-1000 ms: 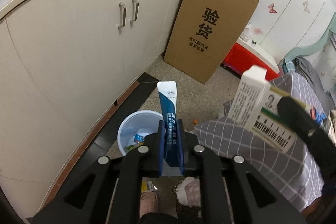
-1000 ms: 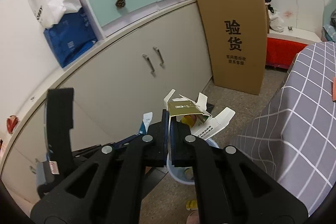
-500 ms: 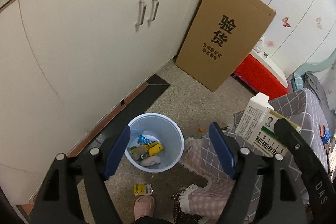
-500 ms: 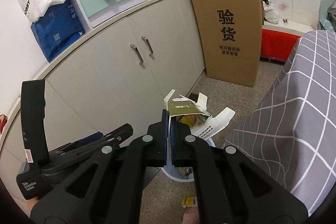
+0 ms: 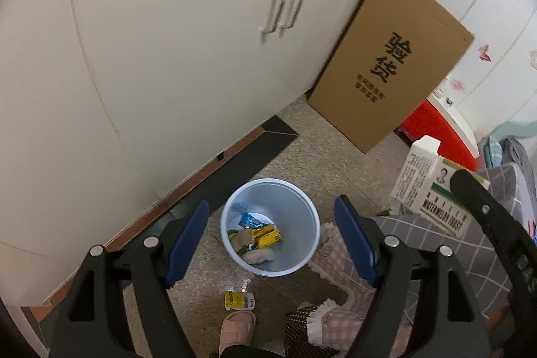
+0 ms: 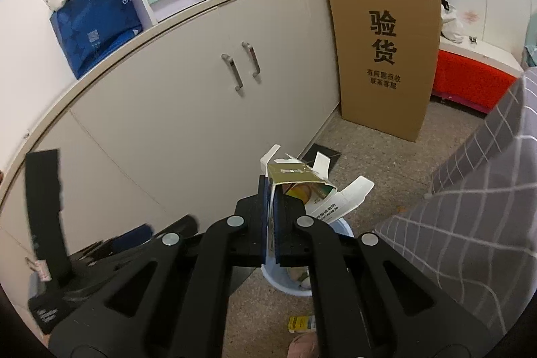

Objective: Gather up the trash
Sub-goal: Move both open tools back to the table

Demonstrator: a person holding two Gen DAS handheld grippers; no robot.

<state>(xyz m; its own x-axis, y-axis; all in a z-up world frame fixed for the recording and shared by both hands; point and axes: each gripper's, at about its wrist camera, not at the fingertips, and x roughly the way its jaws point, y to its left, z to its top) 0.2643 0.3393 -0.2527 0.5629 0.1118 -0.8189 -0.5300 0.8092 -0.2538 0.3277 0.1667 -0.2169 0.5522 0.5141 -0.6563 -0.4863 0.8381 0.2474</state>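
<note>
A pale blue waste bin (image 5: pixel 270 225) stands on the speckled floor beside the cream cabinet (image 5: pixel 167 56), already holding wrappers. Directly above the bin, the left gripper (image 5: pixel 272 240) hangs with its blue pads spread wide and nothing between them. Just beside the bin, toward the checked bedspread, the right gripper (image 6: pixel 271 217) is pressed together on a torn white medicine carton (image 6: pixel 312 190), printed "WATERMELON FROST" (image 5: pixel 443 217). To finish well, I would carry the carton over the bin's mouth before letting go. A small yellow box (image 5: pixel 239 300) lies on the floor just beside the bin, not yet collected. Beyond the bin, a leaning cardboard sheet (image 5: pixel 389 66) reads "验货".
</note>
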